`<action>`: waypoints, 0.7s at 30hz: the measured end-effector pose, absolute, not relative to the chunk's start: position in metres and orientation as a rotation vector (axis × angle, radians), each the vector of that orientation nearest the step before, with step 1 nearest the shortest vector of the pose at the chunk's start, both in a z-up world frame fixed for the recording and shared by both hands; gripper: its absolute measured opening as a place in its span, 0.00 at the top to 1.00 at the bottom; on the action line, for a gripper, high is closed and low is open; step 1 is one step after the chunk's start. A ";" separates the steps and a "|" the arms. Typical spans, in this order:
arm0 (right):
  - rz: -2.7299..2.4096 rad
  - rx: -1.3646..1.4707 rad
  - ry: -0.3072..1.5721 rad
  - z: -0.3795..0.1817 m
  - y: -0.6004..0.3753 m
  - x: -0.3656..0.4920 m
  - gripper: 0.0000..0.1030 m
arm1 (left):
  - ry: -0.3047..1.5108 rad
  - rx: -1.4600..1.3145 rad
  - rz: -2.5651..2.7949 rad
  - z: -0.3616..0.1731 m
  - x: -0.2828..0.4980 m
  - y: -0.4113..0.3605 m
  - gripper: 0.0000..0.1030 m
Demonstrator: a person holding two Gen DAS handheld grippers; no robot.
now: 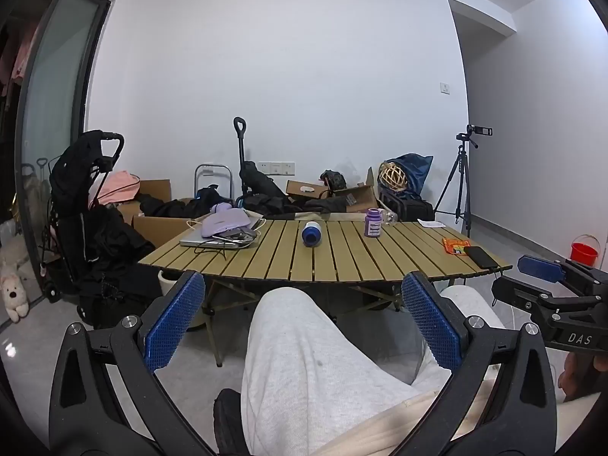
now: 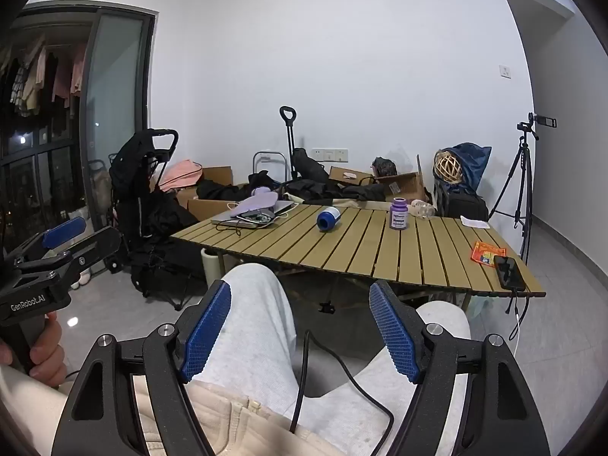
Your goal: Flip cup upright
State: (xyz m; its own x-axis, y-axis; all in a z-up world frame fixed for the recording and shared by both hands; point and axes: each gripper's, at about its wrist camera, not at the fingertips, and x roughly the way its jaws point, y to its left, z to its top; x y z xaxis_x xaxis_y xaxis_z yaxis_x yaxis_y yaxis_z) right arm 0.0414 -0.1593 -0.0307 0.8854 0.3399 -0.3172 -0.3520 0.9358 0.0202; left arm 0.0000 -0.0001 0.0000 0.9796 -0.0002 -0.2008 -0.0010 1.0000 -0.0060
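A blue and white cup [image 1: 311, 232] lies on its side in the middle of the slatted wooden table [image 1: 342, 266], its blue end toward me. It also shows in the right wrist view [image 2: 328, 218]. My left gripper [image 1: 303, 296] is open and empty, held over my lap well short of the table's near edge. My right gripper [image 2: 300, 306] is open and empty too, also back over my knees. The right gripper shows at the right edge of the left wrist view [image 1: 547, 269], and the left gripper at the left edge of the right wrist view [image 2: 64, 231].
On the table: a purple jar [image 1: 372, 222], a laptop with a lilac pouch and cables [image 1: 224, 230], an orange packet [image 1: 456, 246], a black phone [image 1: 482, 257] and a clear bottle [image 1: 388, 217]. A stroller [image 1: 87, 220], boxes, bags and a tripod [image 1: 461, 186] stand behind.
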 end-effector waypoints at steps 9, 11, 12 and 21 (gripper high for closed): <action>0.361 -0.033 0.322 -0.030 -0.161 0.042 0.22 | 0.203 -0.008 0.001 0.000 0.000 0.000 0.00; 0.360 -0.033 0.322 -0.030 -0.160 0.042 0.22 | 0.203 -0.008 0.002 0.000 0.000 0.000 0.00; 0.360 -0.033 0.323 -0.030 -0.160 0.042 0.22 | 0.205 -0.008 0.001 0.000 0.001 0.000 0.00; 0.361 -0.033 0.320 -0.030 -0.160 0.041 0.22 | 0.205 -0.008 0.001 0.000 0.000 0.000 0.00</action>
State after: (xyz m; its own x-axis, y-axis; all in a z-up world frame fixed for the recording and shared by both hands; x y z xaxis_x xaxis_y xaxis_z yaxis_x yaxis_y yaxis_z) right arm 0.0410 -0.1604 -0.0303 0.8857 0.3420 -0.3139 -0.3525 0.9355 0.0246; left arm 0.0003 0.0001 0.0000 0.9791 0.0003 -0.2033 -0.0020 1.0000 -0.0081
